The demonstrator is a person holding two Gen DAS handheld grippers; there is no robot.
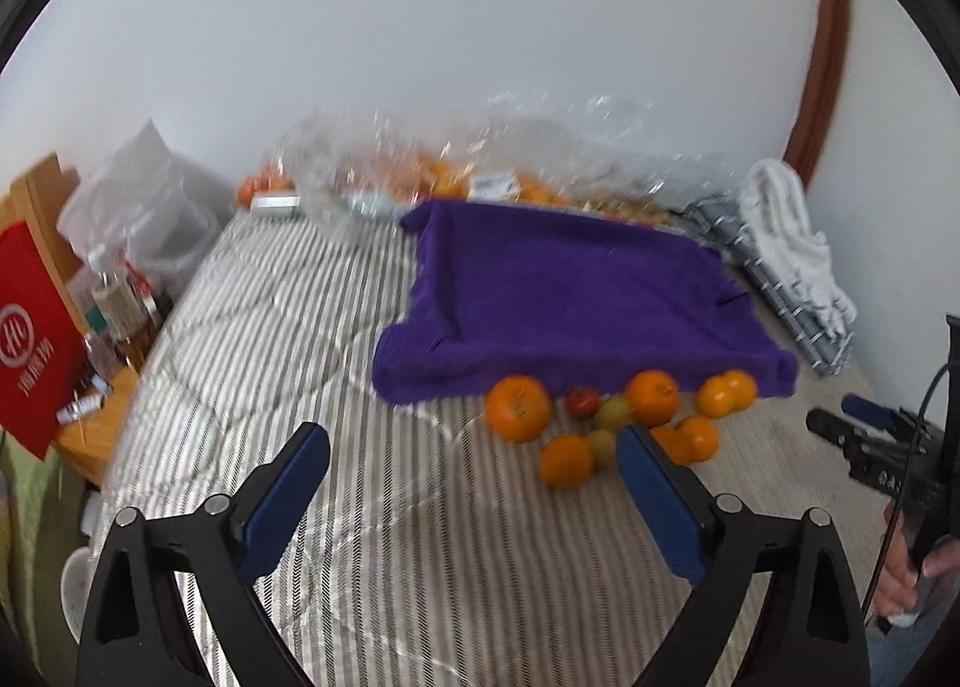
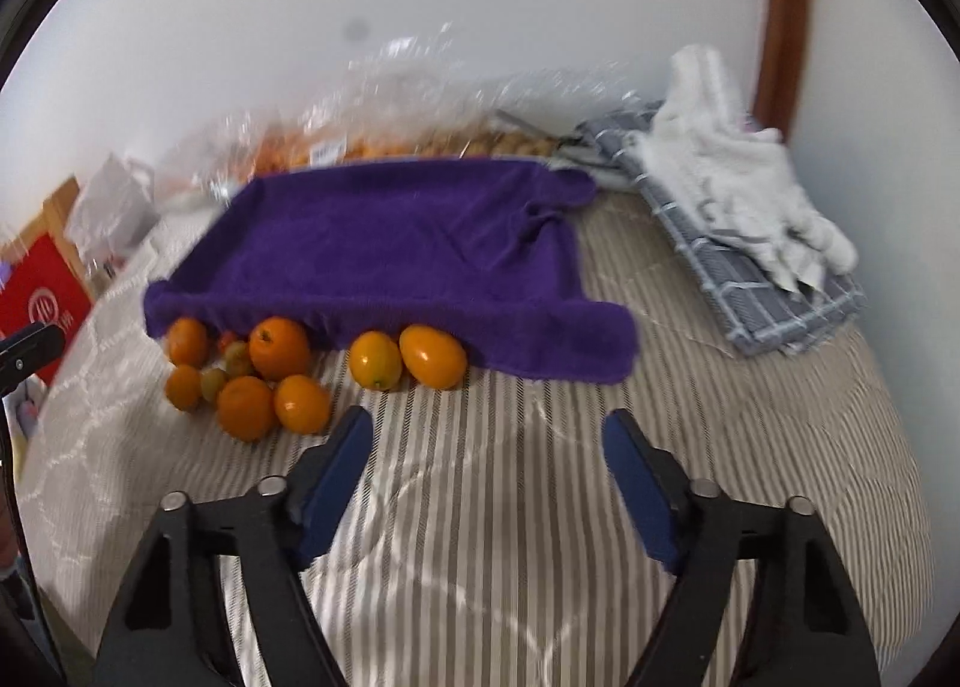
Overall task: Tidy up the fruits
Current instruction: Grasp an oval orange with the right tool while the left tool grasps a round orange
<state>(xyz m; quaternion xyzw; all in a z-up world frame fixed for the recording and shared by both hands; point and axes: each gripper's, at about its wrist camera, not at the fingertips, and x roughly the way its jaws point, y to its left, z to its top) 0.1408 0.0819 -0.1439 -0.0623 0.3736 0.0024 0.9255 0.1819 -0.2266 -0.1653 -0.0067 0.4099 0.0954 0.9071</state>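
Oranges [image 2: 279, 354] lie on the bed [image 2: 540, 477] ahead-left of the released right gripper [image 2: 486, 435]; the left gripper [image 1: 474, 441] is released too. A purple towel [image 2: 390, 243] hides what it covers.

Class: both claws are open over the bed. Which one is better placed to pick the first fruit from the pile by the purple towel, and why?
Probably the left claw: the fruit pile lies just ahead, by its right finger. From the right claw, the pile sits off to its left.

We see a loose cluster of oranges [image 2: 279, 347] and small greenish fruits [image 2: 213, 383] lying on the striped bedspread, just at the near edge of a spread purple towel [image 2: 390, 243], several touching.
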